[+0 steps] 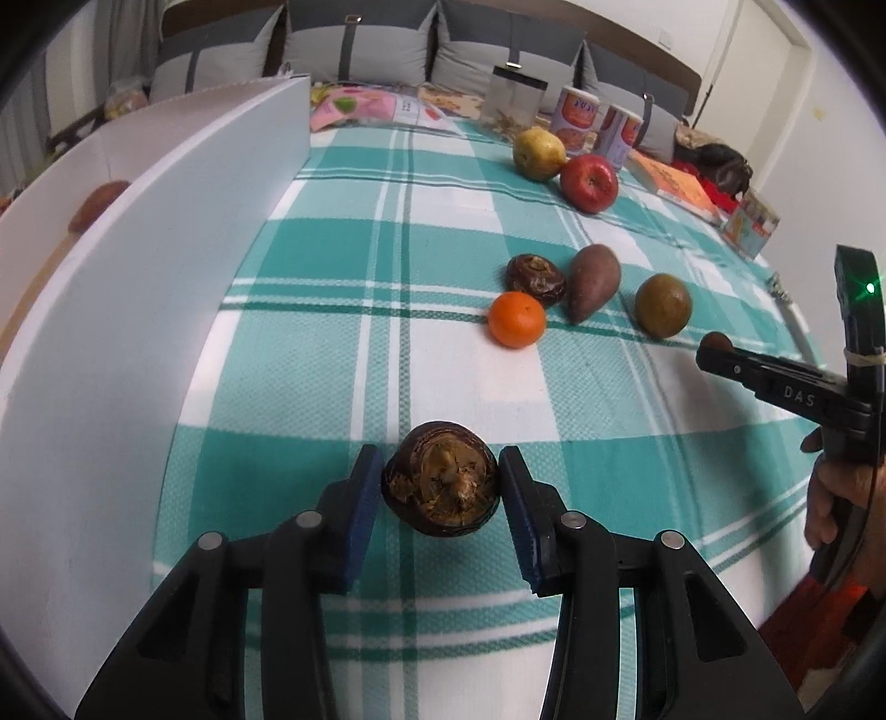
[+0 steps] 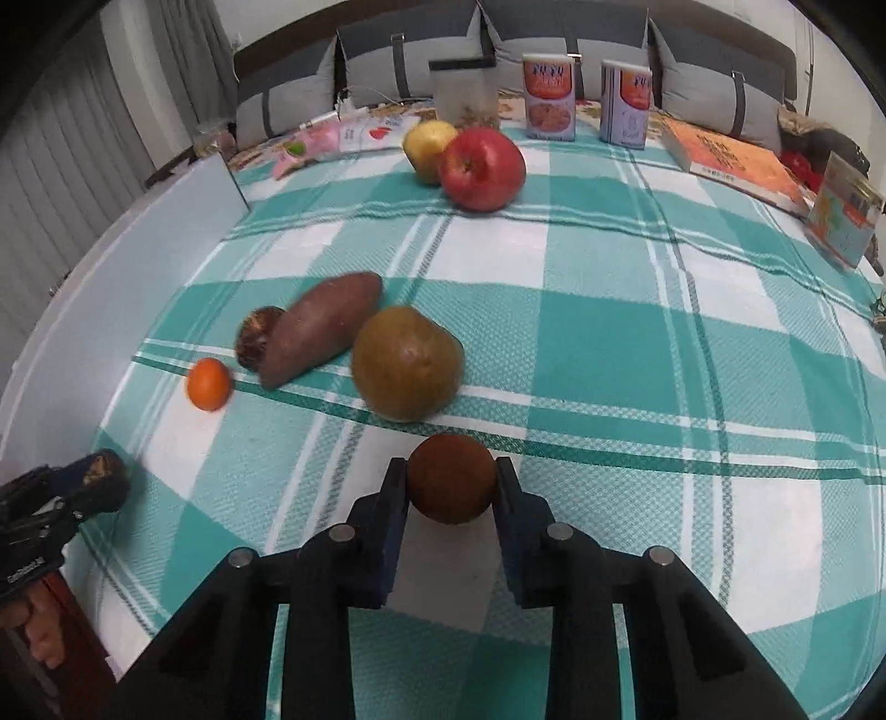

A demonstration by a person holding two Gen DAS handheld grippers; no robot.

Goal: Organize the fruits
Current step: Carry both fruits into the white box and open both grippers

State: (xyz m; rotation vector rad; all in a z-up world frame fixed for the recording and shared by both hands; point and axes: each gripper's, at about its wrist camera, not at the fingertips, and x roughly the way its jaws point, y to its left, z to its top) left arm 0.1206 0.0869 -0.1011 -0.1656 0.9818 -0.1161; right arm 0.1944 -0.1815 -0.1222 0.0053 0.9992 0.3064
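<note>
My left gripper (image 1: 441, 487) is shut on a dark brown water chestnut (image 1: 441, 486), held above the checked cloth. My right gripper (image 2: 451, 487) is shut on a round brown fruit (image 2: 451, 479); it also shows in the left wrist view (image 1: 717, 342). On the cloth lie an orange tangerine (image 1: 516, 319) (image 2: 208, 383), a second dark chestnut (image 1: 535, 279) (image 2: 256, 336), a sweet potato (image 1: 592, 281) (image 2: 318, 334), a greenish-brown round fruit (image 1: 663, 305) (image 2: 408, 372), a red apple (image 1: 588, 182) (image 2: 482, 169) and a yellow pear (image 1: 537, 153) (image 2: 426, 145).
A white box (image 1: 166, 266) stands at the left with a brown item (image 1: 99, 205) inside. At the back are snack tins (image 2: 548, 97), a clear jar (image 2: 464, 91), a book (image 2: 731, 158), packets and grey cushions (image 1: 354, 50).
</note>
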